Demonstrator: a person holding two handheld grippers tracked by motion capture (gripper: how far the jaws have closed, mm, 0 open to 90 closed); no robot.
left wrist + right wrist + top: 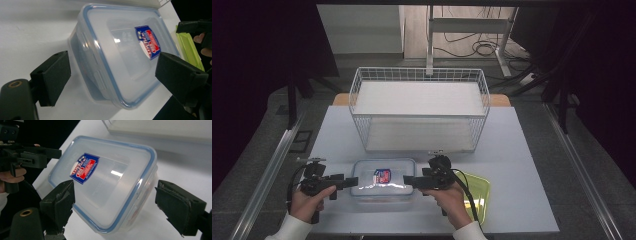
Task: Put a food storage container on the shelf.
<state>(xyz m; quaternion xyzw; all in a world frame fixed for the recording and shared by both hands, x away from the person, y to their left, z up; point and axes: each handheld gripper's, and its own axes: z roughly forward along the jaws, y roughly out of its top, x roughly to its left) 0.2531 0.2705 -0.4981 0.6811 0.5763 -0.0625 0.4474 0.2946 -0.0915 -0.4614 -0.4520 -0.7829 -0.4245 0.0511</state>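
A clear plastic container (383, 181) with a blue-rimmed lid and a red and blue label (382, 175) lies on the white table (522, 165) near its front edge. My left gripper (352, 181) points at its left end. In the left gripper view, the left gripper (116, 76) is open, jaws wide apart before the container (120, 55). My right gripper (408, 181) points at the right end. In the right gripper view, the right gripper (118, 203) is open too, the container (107, 182) lying between and beyond its jaws. Neither jaw pair presses on the container.
A white wire basket (362, 92) stands behind the container at the table's middle and back. A yellow-green flat tray or lid (479, 187) lies under my right hand, just right of the container. Bare table surface lies at the far right and left.
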